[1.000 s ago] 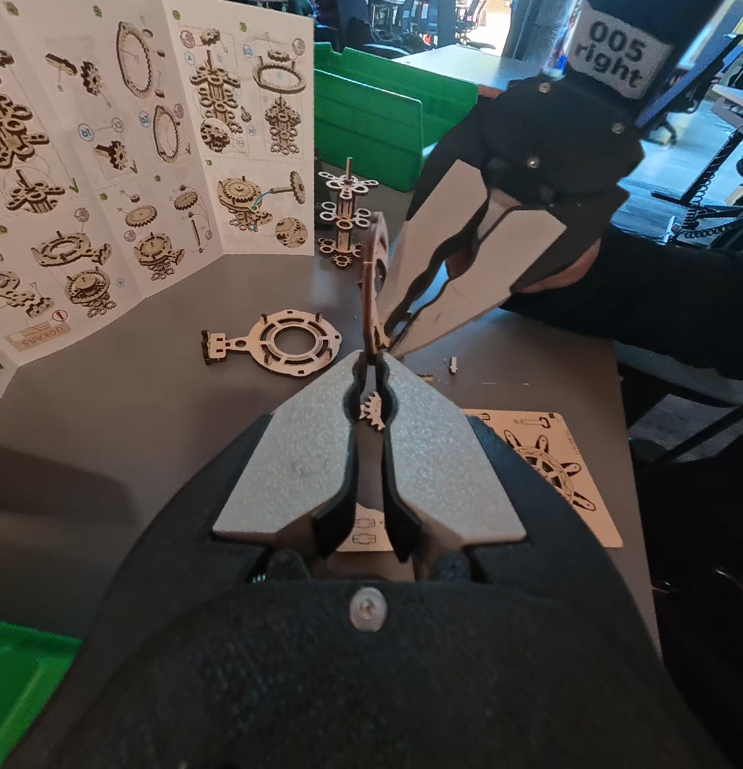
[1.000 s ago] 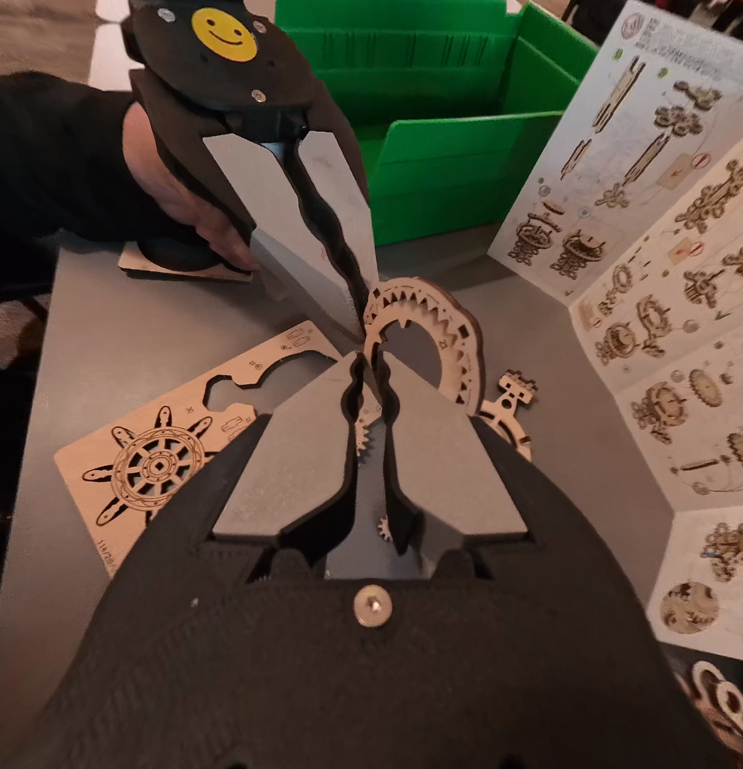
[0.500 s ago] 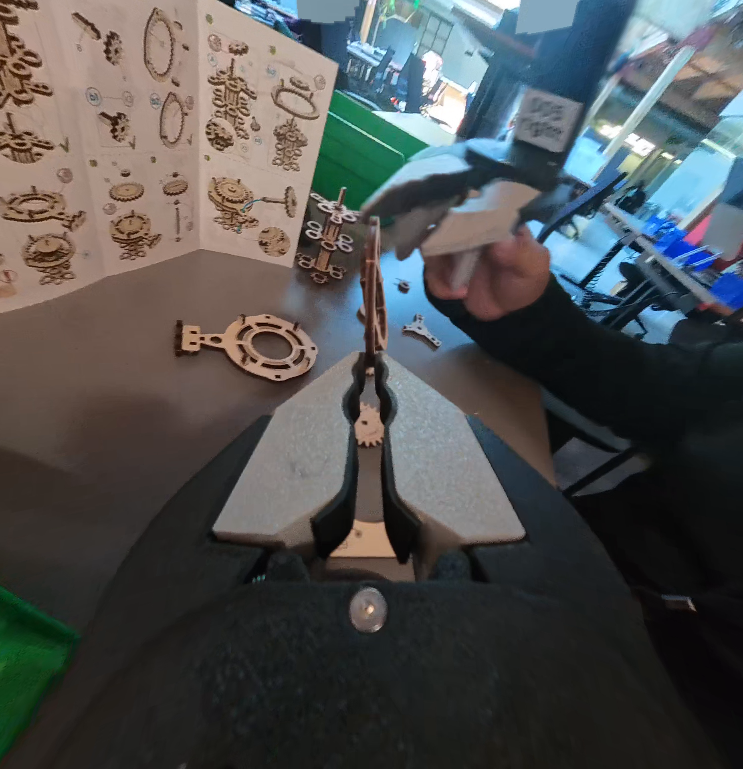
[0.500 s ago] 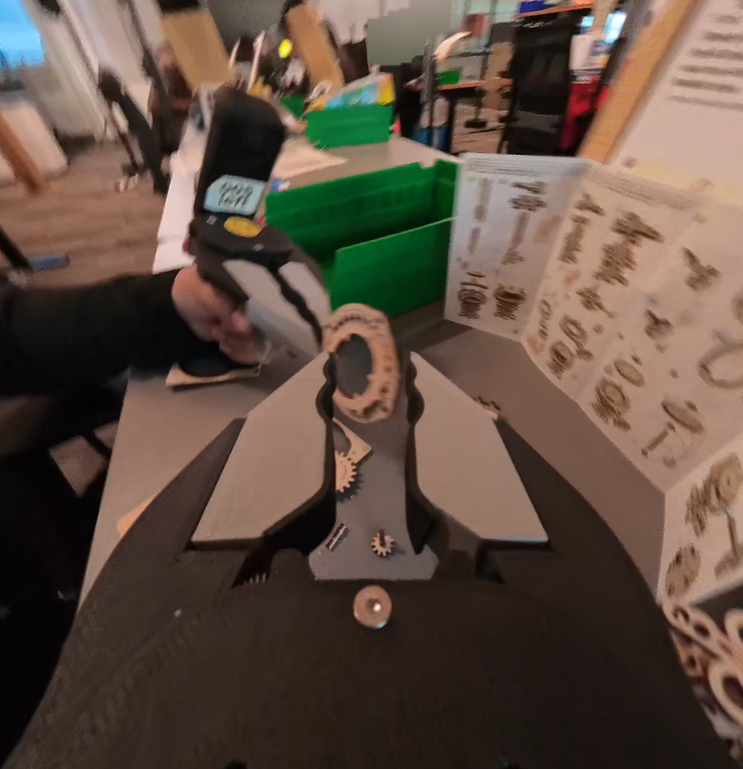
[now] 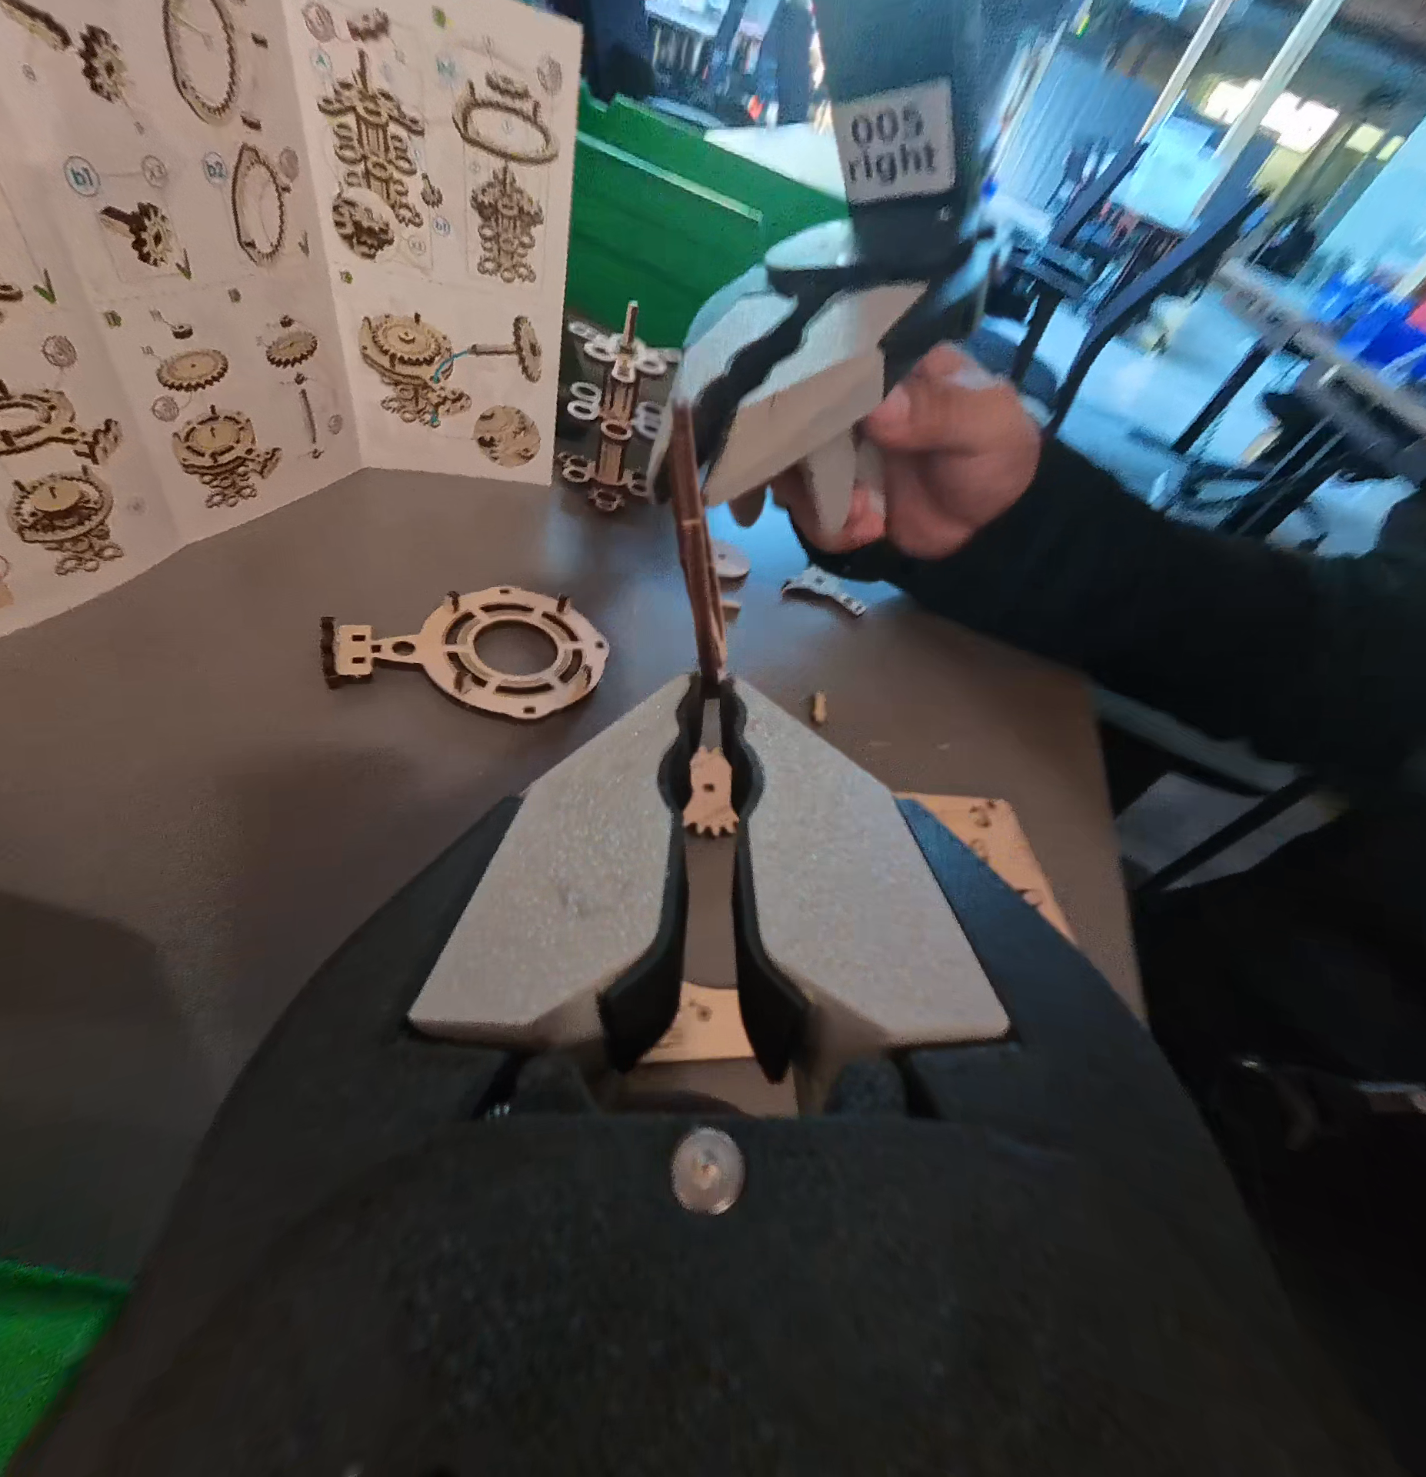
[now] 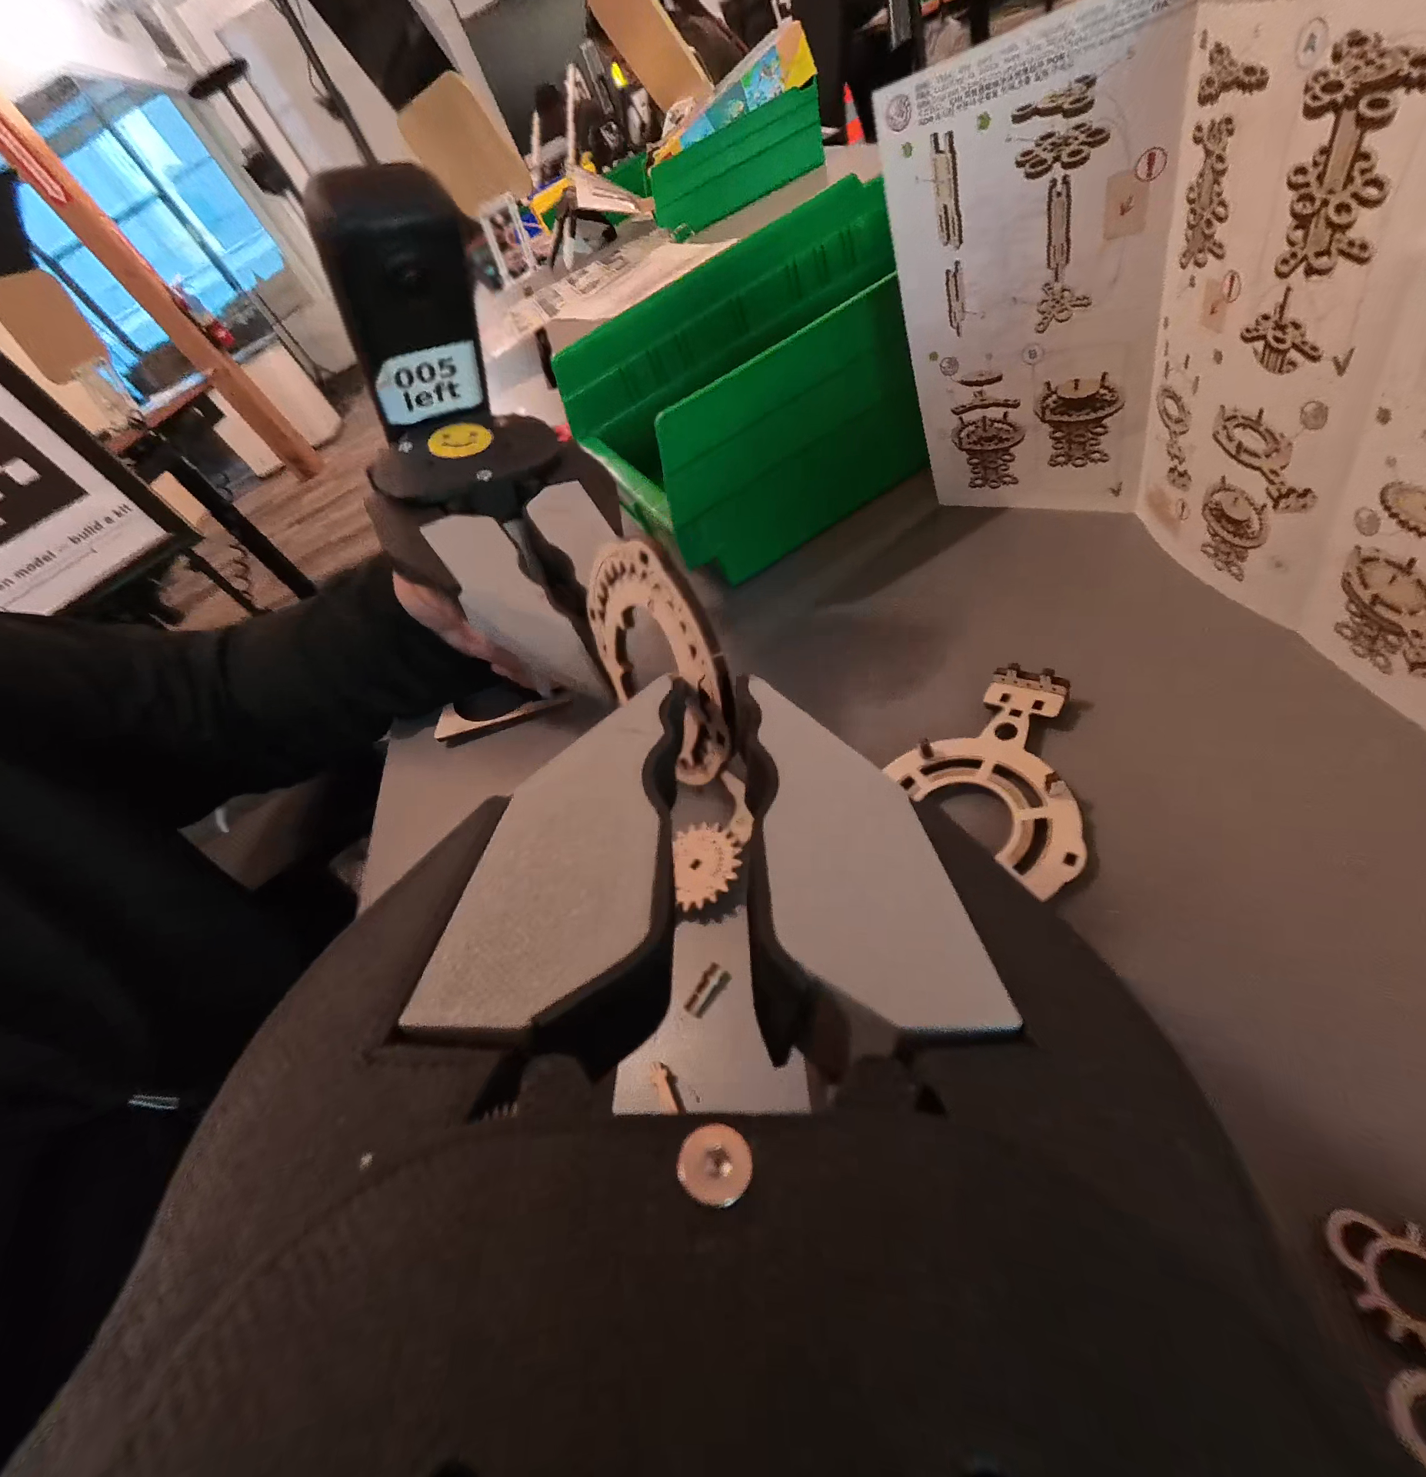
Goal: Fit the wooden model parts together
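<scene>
A wooden toothed ring (image 5: 698,551) stands on edge above the grey table (image 5: 214,799). My left gripper (image 5: 714,687) is shut on its lower rim. In the right wrist view the ring (image 6: 654,607) shows its inner teeth, with the left gripper (image 6: 594,655) on its far side. My right gripper (image 6: 706,695) has its jaws close around the ring's near rim; in the left wrist view it (image 5: 674,455) sits at the ring's top. A small gear (image 5: 710,807) lies on the table below; it also shows in the right wrist view (image 6: 706,867).
A flat ring plate with a handle (image 5: 486,651) lies on the table. A spindle of wooden loops (image 5: 614,416) stands by the folded instruction sheet (image 5: 214,280) and green bins (image 6: 758,423). A part sheet (image 5: 989,831) and small loose pieces (image 5: 822,595) lie at right. There is about 5 cm between the tips of the two grippers.
My right gripper opened, swung up off the table and has closed in again on the ring's upper rim. My left gripper kept its hold on the ring.
</scene>
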